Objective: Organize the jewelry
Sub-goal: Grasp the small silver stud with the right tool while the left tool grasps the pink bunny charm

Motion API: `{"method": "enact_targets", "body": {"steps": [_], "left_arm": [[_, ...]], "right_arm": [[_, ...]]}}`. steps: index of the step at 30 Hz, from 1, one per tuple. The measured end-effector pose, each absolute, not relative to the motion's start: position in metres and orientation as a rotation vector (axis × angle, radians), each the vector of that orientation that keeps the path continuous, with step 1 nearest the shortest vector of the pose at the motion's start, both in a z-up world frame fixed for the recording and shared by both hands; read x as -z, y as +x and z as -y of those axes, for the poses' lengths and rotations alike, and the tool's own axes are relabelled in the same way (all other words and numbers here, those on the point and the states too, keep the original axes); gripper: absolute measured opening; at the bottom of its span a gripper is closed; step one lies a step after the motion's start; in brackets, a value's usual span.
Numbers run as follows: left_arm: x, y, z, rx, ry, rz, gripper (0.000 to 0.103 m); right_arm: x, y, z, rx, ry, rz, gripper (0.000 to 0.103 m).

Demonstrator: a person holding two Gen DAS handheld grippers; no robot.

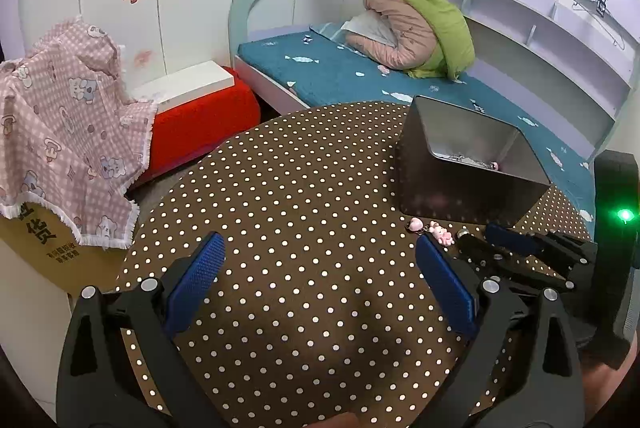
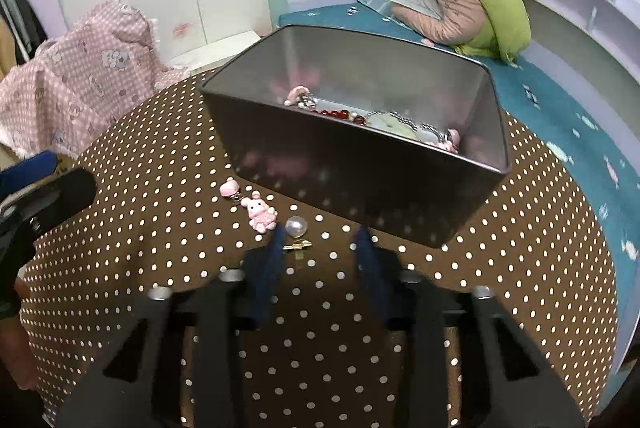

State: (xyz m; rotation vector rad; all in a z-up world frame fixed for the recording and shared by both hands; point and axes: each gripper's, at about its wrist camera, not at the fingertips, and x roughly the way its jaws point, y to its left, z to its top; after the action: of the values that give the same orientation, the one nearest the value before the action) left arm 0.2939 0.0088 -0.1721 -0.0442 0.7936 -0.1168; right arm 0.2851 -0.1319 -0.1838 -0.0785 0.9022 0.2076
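Observation:
A grey metal tin stands on the brown polka-dot table, holding red beads, chains and pink pieces. In front of it lie a pink heart with a bunny charm and a pearl earring with a gold clasp. My right gripper hovers low over the pearl, its jaws narrowly apart; the clasp sits against the left finger, and the pads do not squeeze it. My left gripper is wide open over bare tablecloth, left of the tin and the bunny charm.
A pink bear-print cloth covers a cardboard box left of the table. Behind it are a red stool with a white box, and a teal bed with a pink and green jacket. Shelves run along the right wall.

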Motion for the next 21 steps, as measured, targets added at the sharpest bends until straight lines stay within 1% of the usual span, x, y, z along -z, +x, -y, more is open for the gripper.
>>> {"method": "enact_targets", "body": {"steps": [2, 11, 21], "left_arm": [[0.172, 0.296, -0.006, 0.122, -0.041, -0.793, 0.096], [0.181, 0.315, 0.025, 0.183, 0.004, -0.813, 0.096], [0.211, 0.351, 0.070, 0.231, 0.043, -0.899, 0.096]], "right_arm": [[0.184, 0.282, 0.132, -0.212, -0.086, -0.898, 0.009], [0.181, 0.270, 0.160, -0.195, 0.000, -0.891, 0.009], [0.174, 0.260, 0.179, -0.187, 0.048, -0.886, 0.009]]}}
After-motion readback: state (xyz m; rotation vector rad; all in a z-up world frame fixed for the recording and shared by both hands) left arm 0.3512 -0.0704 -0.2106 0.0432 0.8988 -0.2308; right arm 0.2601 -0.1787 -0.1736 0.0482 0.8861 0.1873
